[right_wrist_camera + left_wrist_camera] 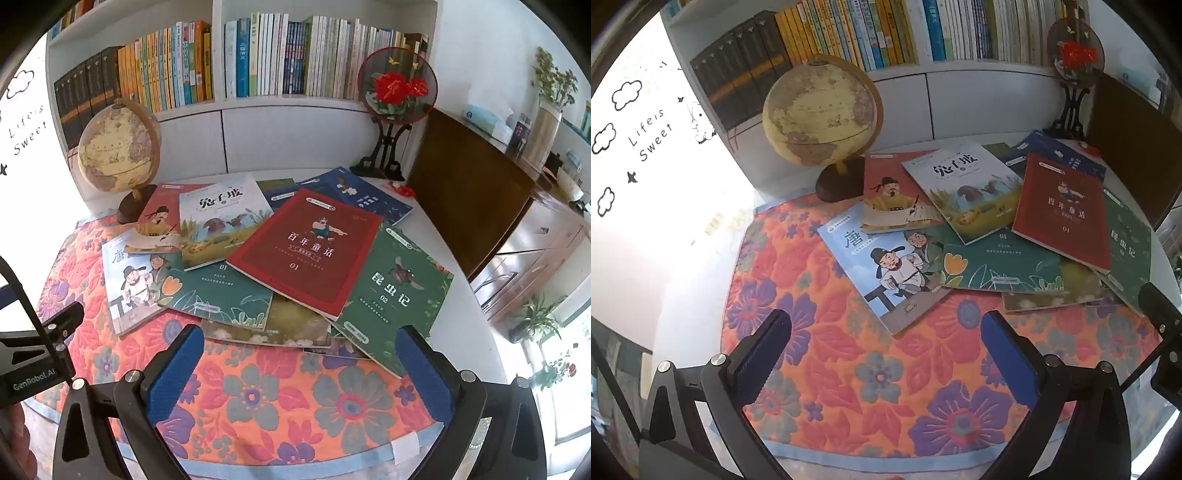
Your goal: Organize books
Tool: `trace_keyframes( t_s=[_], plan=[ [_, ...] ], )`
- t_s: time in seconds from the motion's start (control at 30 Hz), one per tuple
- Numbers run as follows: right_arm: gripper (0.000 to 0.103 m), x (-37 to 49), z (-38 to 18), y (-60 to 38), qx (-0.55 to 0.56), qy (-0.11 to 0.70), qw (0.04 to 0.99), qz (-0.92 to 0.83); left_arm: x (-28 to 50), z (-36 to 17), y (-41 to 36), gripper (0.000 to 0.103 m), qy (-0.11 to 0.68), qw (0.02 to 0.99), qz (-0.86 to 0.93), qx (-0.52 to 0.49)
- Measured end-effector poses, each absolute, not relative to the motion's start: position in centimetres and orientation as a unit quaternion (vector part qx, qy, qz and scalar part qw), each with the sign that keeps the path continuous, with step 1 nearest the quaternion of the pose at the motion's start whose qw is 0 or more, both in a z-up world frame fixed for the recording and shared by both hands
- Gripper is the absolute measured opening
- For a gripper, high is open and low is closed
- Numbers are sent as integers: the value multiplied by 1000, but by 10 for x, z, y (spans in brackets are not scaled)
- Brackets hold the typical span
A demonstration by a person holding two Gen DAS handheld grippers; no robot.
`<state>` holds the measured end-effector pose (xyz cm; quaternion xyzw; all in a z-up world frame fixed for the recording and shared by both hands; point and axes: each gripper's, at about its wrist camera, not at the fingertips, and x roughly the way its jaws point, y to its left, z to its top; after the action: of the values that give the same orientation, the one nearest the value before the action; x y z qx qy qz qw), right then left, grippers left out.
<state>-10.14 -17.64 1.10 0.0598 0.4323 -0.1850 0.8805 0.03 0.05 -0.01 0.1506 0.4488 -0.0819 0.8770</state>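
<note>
Several thin books lie in a loose overlapping heap on a flowered mat (849, 369) (258, 398). A red book (1067, 210) (310, 251) lies on top, partly over a dark green book (1130, 247) (399, 288) to its right. A light blue book (886, 273) (129, 284) forms the heap's left end. My left gripper (886, 350) hovers open above the mat, in front of the blue book, with nothing between its blue pads. My right gripper (299, 363) is open too, just short of the heap's near edge, also holding nothing.
A globe (820, 114) (118, 147) stands at the back left beside the heap. A round red-flower fan on a black stand (395, 88) is at the back right. Behind runs a shelf of upright books (258, 59). A brown cabinet (472, 192) flanks the table's right side.
</note>
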Motion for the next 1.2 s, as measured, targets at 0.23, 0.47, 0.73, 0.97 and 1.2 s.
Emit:
trace_keyframes(
  t_s=[0.23,0.47,0.73,0.97,1.2],
  plan=[
    [103,-99,14,-174,59,432,881,-185,7,-9,6,102,477,865,-109,116],
    [103,-99,12,-172,54,430,881,-190,4,-33,10,102,523,838,-126,93],
    [103,-101,9,-178,65,433,879,-188,11,-48,20,102,574,804,-156,12],
    [103,-100,11,-177,65,430,881,-187,15,-47,18,102,584,791,-184,-1],
    [103,-101,11,-176,61,431,880,-189,18,-51,21,102,590,789,-171,-2]
  ],
)
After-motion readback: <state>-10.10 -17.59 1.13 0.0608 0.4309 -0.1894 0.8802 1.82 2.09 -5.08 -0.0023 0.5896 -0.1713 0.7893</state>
